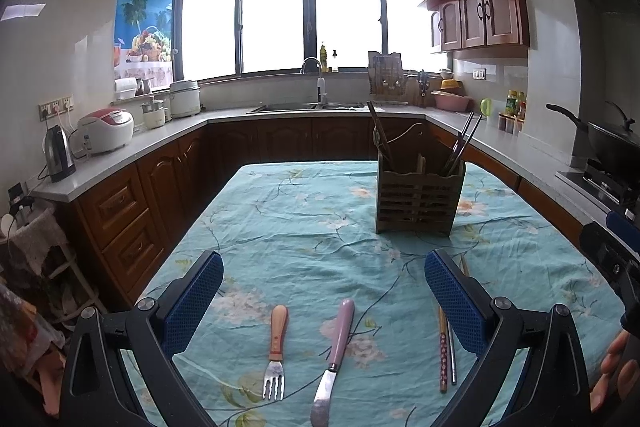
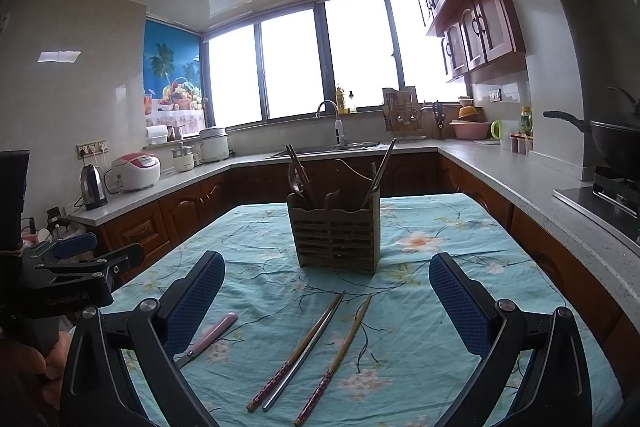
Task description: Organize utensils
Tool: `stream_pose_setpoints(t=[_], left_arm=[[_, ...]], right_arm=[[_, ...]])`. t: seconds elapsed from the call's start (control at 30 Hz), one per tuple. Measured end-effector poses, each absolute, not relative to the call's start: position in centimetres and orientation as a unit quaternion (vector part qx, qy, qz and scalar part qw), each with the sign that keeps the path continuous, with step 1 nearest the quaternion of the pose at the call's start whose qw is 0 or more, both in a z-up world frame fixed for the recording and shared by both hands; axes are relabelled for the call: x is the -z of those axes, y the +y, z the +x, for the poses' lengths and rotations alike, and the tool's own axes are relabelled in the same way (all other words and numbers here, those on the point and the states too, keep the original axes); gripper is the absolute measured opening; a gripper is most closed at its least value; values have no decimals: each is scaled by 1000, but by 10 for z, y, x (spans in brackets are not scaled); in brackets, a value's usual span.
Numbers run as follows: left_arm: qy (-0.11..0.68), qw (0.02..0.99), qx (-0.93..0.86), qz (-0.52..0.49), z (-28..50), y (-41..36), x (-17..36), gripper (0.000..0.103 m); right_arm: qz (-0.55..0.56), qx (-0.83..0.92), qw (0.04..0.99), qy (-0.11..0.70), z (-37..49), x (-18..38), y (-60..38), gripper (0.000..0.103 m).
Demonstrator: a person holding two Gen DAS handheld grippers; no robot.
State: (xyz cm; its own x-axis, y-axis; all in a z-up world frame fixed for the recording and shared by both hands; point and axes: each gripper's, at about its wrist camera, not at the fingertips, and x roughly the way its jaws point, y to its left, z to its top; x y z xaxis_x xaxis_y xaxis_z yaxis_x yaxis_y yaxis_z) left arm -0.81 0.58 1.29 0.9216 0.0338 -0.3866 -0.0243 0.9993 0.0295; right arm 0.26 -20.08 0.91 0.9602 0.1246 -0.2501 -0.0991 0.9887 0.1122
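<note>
A slatted wooden utensil holder (image 1: 418, 201) (image 2: 336, 237) stands on the table with several utensils upright in it. In the left wrist view, a fork with an orange handle (image 1: 277, 347) and a knife with a pink handle (image 1: 336, 347) lie between the fingers of my open, empty left gripper (image 1: 324, 291). Chopsticks (image 1: 446, 351) lie by its right finger. In the right wrist view, three chopsticks (image 2: 316, 343) lie between the fingers of my open, empty right gripper (image 2: 326, 291). The pink knife (image 2: 212, 333) lies by its left finger.
The table has a teal floral cloth (image 1: 304, 227). Counters run around three sides: kettle (image 1: 59, 155) and rice cooker (image 1: 106, 131) on the left, sink (image 1: 312, 105) at the back, wok on a stove (image 2: 616, 147) at the right.
</note>
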Motion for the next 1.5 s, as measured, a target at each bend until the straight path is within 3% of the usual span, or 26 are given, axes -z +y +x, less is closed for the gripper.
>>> stream_pose_setpoints(t=[1.5], left_arm=[[202,979,-7,11,1,1,-9,102]], right_arm=[[55,-61,987,137,11,-3,-197,103]])
